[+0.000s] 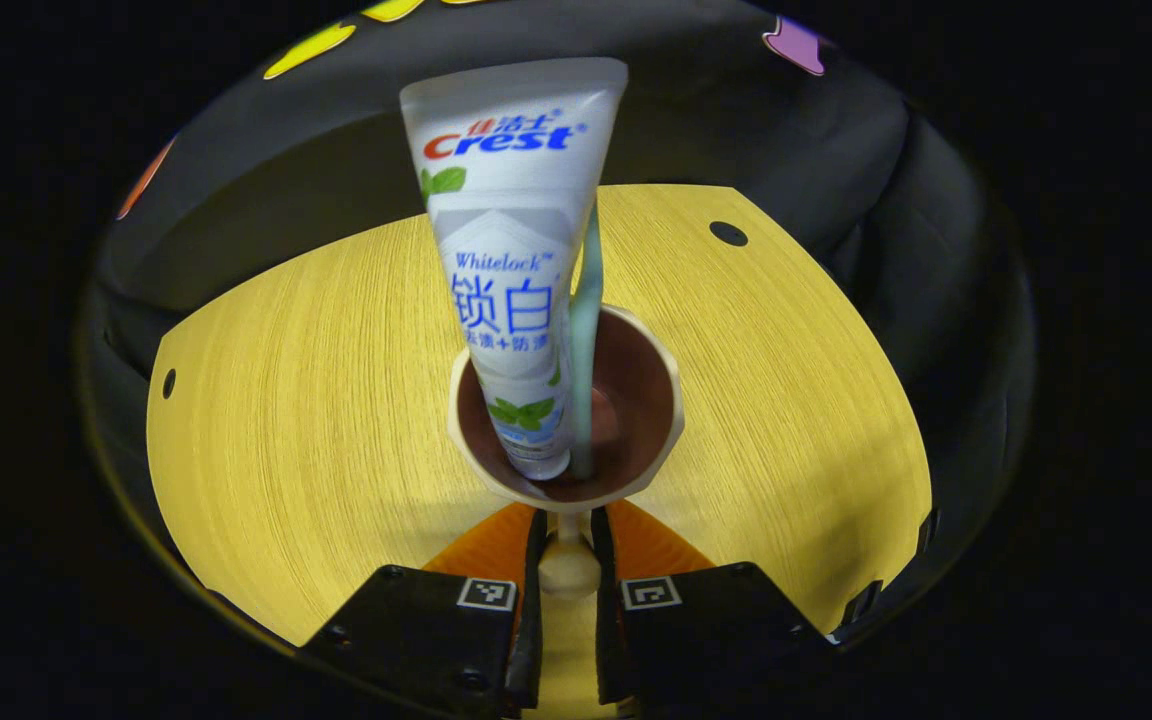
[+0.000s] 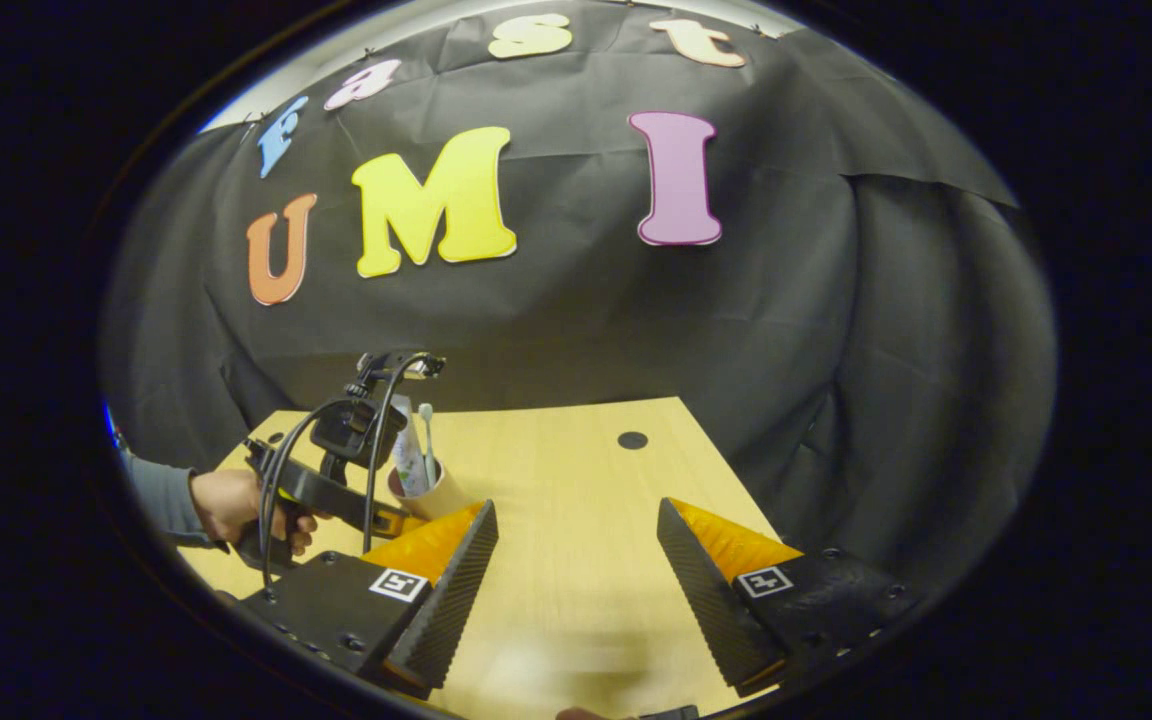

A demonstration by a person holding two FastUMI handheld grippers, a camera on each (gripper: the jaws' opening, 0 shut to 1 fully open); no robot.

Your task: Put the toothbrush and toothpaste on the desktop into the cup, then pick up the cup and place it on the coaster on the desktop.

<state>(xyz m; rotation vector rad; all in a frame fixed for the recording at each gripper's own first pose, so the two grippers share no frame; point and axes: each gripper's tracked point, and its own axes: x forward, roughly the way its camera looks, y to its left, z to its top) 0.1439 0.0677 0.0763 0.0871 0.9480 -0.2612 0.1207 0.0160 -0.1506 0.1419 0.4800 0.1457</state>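
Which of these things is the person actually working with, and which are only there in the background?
In use:
- cup, gripped by its handle
- toothpaste, in the cup
- toothbrush, in the cup
- left gripper

Background:
- wooden desktop
- right gripper, open and idle
- black cloth wall

ahead of the left gripper's [image 1: 568,545] closed-in jaws, the cup [image 1: 666,400] is showing a cream outside and a reddish-brown inside, with a cream handle [image 1: 569,568] sitting between the jaws. the toothpaste [image 1: 514,250] standing in it is showing white with red and blue lettering and green leaf marks; the toothbrush [image 1: 586,320] beside it is showing pale mint green. the desktop [image 1: 316,400] under the jaws is glowing yellow with fine wood grain and a black round hole [image 1: 728,233]. beyond the right gripper's [image 2: 576,560] spread jaws, the desktop is looking light tan, and a grey sleeve [image 2: 158,492] is showing far left of them.
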